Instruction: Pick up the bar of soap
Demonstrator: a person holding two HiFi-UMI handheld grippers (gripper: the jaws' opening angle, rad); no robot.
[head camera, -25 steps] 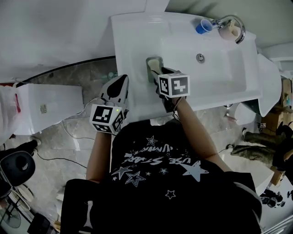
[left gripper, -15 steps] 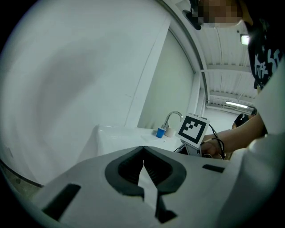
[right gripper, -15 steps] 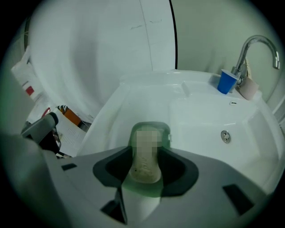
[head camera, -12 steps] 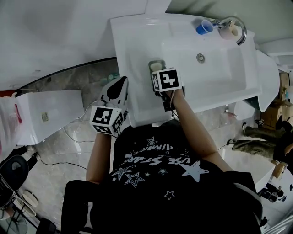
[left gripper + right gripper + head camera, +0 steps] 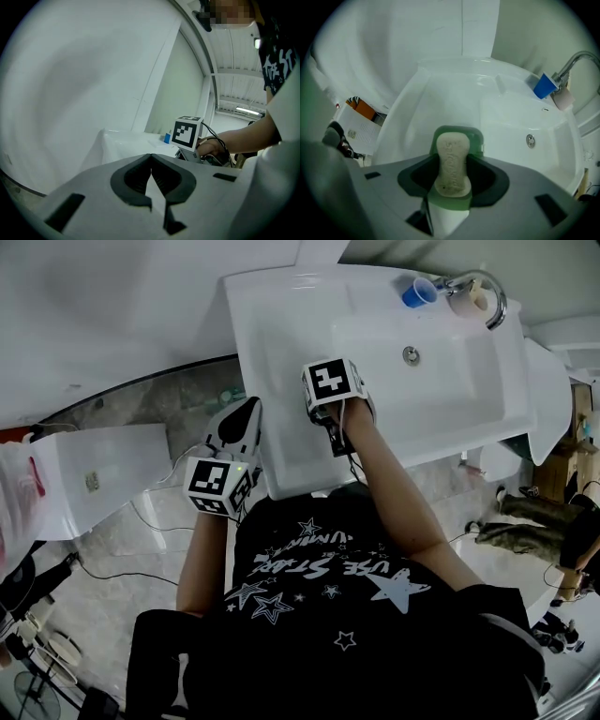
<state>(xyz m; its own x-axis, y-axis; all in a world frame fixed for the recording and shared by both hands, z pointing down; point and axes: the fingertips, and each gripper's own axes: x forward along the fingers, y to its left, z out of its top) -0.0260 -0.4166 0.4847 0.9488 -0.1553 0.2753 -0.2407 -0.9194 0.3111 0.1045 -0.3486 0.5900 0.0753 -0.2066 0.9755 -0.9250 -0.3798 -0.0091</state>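
White sink (image 5: 281, 381) ledge: right gripper (image 5: 453, 159) clamps bar of soap (image 5: 452, 166) in green dish (image 5: 457, 131), left gripper (image 5: 151, 159) closed

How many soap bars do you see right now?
1. The soap lies in the green dish on the sink's left ledge, between the right hand-held gripper's jaws. The head view hides it behind that gripper; no other bar shows.

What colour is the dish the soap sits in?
Green; the soap dish shows best in the right gripper view.
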